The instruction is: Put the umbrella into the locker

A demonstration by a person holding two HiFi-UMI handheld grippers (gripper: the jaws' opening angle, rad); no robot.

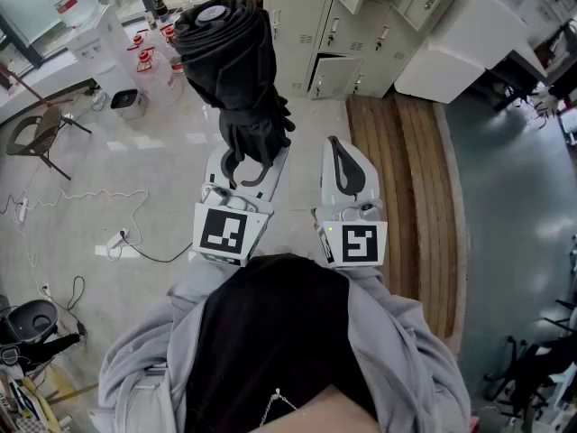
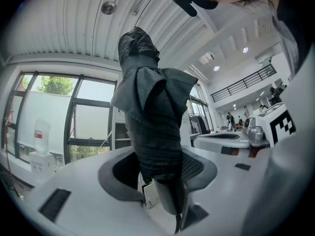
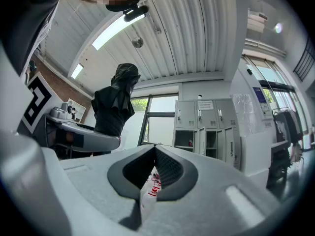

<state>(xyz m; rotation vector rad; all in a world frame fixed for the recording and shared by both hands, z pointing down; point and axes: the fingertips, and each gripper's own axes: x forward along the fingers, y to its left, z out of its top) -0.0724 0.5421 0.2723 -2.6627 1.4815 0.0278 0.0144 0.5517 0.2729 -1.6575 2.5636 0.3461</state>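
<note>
Hold: left gripper (image 1: 245,168) clamps folded black umbrella (image 1: 230,52) low, bulk upright above jaws. right gripper (image 1: 343,171) pinched closed, empty. Open locker (image 1: 332,77) at 1 o'clock, well apart. Risks: top-heavy umbrella tilts or slips; loose canopy snags door edge.

**Materials and finishes, as recorded**

Umbrella (image 1: 236,70): was black matt cloth, creased.
Left gripper (image 1: 248,158) and right gripper (image 1: 339,153): had smooth white plastic shells; pads (image 3: 172,168) were dark and dimpled.
Lockers (image 1: 361,25): were grey painted metal, smooth.
Floor (image 1: 135,179): looked pale, faintly glossy.
Boards (image 1: 406,179): were ribbed brown wood.
</note>
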